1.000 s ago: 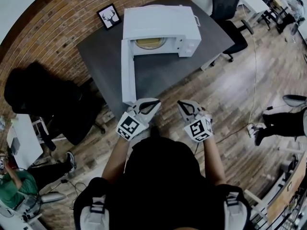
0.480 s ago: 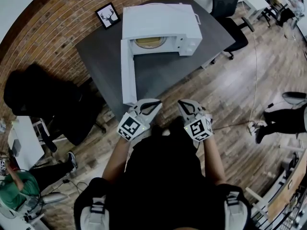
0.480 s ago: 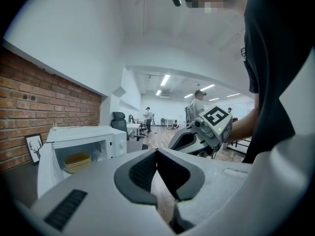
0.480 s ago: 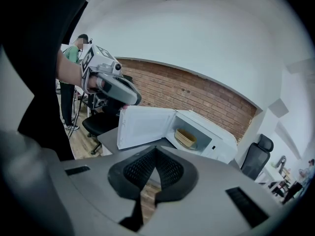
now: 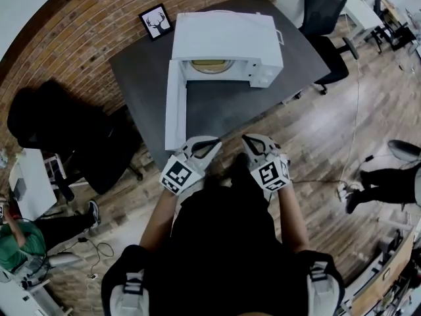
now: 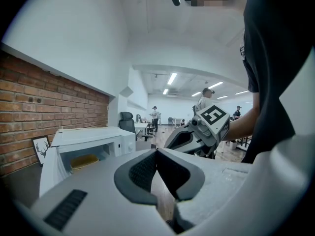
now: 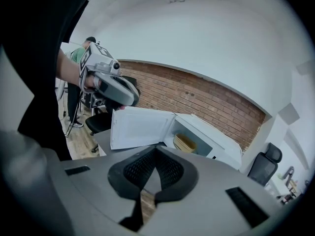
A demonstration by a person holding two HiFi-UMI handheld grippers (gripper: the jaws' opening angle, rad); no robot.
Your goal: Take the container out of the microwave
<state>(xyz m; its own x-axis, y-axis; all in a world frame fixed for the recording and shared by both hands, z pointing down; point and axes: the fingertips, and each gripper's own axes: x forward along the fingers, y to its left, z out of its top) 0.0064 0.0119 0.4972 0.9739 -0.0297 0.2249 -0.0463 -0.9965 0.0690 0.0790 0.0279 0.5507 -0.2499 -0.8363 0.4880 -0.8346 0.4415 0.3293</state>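
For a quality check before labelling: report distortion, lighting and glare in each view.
Head view: strong fisheye, the brick wall bows round the edge; the microwave is sharp, the container half hidden under its top. Left gripper view: dark rounded corners, ceiling lights glare. Right gripper view: same dark corners, even light, container clearly lit.

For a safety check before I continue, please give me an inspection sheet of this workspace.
Surface: dark table, carrying the microwave.
Job's things: white microwave, door swung open; yellowish container inside.
Clutter: framed deer picture beside the microwave.
Grippers: left tool and right tool both shut, empty, apart from the microwave.
Cables: loose cable on the floor; nothing seen on the table.
Surroundings: brick wall, office chair, wooden floor, seated person.
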